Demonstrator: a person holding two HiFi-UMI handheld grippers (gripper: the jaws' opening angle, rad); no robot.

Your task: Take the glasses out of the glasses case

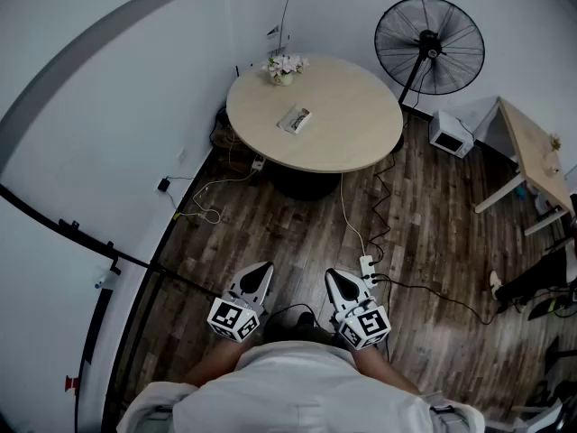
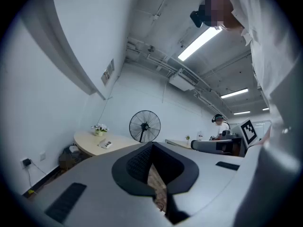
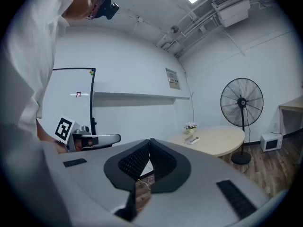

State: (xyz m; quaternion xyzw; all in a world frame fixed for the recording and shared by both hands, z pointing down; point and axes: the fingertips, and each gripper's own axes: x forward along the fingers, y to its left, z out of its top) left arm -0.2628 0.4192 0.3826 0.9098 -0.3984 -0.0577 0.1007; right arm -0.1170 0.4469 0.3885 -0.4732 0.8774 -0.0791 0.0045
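Observation:
A small pale glasses case point(image 1: 297, 119) lies near the middle of the round beige table point(image 1: 352, 142) at the far side of the room; it shows tiny as the case point(image 2: 107, 144) and the case point(image 3: 193, 140) in the two gripper views. My left gripper point(image 1: 262, 271) and right gripper point(image 1: 338, 277) are held close to my body, far short of the table. Both are shut with their tips touching and nothing between them. Whether the case's lid is up cannot be made out.
A small flower pot point(image 1: 284, 69) stands at the table's far edge. A standing fan point(image 1: 429, 45) is to the right of the table, with a white box point(image 1: 450, 133) and a wooden desk point(image 1: 534, 152) beyond. Cables and a power strip point(image 1: 367, 266) lie on the dark wood floor.

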